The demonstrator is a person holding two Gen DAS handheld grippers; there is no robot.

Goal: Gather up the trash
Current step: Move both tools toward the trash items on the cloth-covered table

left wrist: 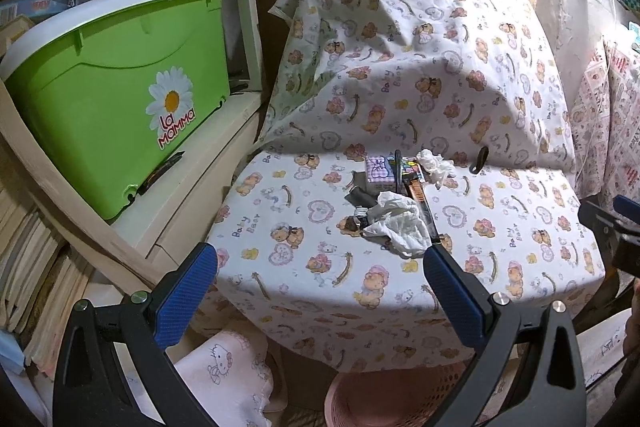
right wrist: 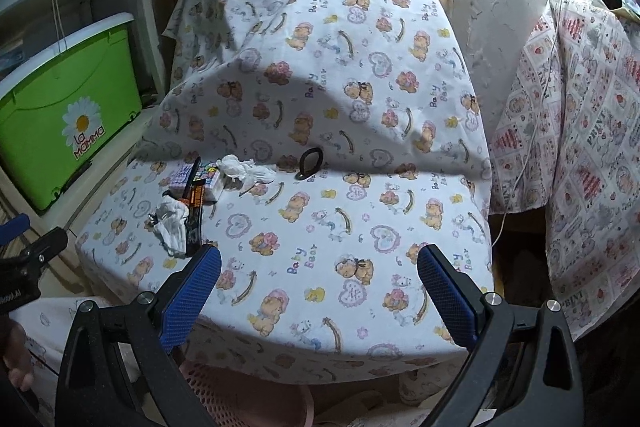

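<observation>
place: home storage corner | signs — teddy-print bedsheet over furniture, green lidded tub on shelf, stacked books

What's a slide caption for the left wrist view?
Open left gripper faces crumpled tissues and a small box on a bear-print cloth, green bin alongside.

Two crumpled white tissues on bear-print cloth.
Near tissue over dark wrappers; far tissue beside small box.
</observation>
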